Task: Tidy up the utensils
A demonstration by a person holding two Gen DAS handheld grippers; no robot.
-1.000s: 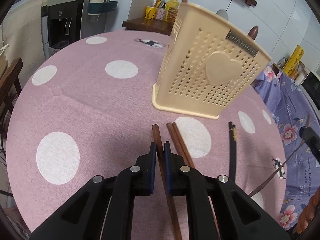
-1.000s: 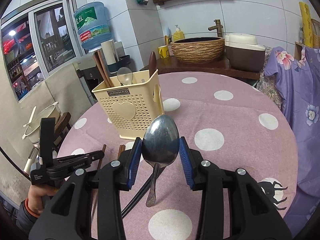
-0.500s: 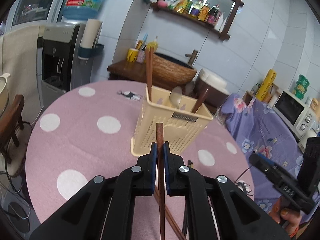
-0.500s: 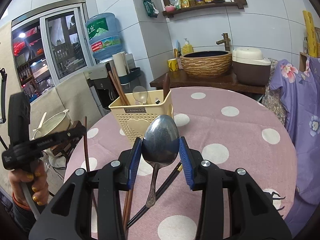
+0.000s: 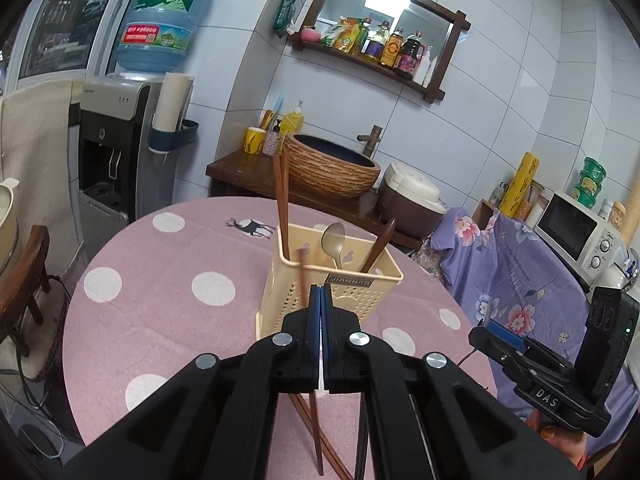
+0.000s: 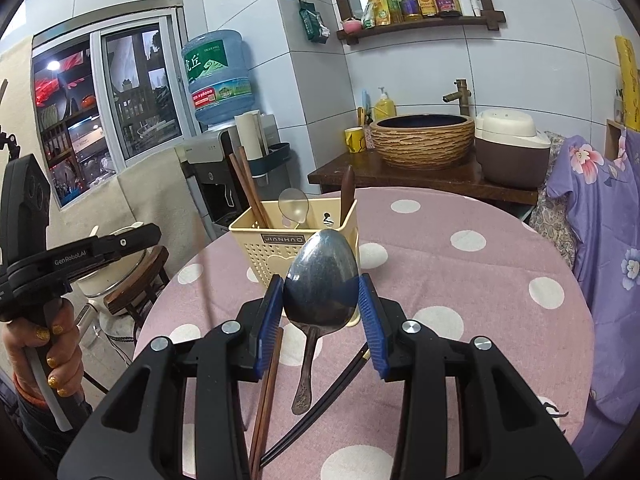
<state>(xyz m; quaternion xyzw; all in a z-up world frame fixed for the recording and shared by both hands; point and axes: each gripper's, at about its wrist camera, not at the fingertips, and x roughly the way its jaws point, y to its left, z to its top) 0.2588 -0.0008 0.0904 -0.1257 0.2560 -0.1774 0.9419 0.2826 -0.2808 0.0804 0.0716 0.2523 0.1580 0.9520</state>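
My left gripper [image 5: 321,296] is shut on a brown wooden chopstick [image 5: 303,272], held upright well above the table in front of the cream utensil holder [image 5: 340,300]. The holder holds two brown chopsticks [image 5: 281,200], a metal spoon [image 5: 334,240] and a wooden spoon [image 5: 378,246]. My right gripper [image 6: 320,308] is shut on the bowl of a metal spoon [image 6: 320,276], handle hanging down, above the table and short of the holder [image 6: 276,246]. Brown chopsticks [image 6: 266,396] and a black pair [image 6: 320,404] lie on the pink dotted tablecloth [image 6: 460,280] below.
A wooden side table with a woven basin [image 6: 422,136] and rice cooker [image 6: 508,148] stands behind the round table. A water dispenser [image 5: 120,152] is at the left, a chair [image 5: 24,276] beside the table, and purple floral cloth [image 5: 508,276] at the right.
My left gripper has lifted the chopstick off the table and raised it high, now facing the holder from above. My right gripper rose and drew back slightly with the spoon.
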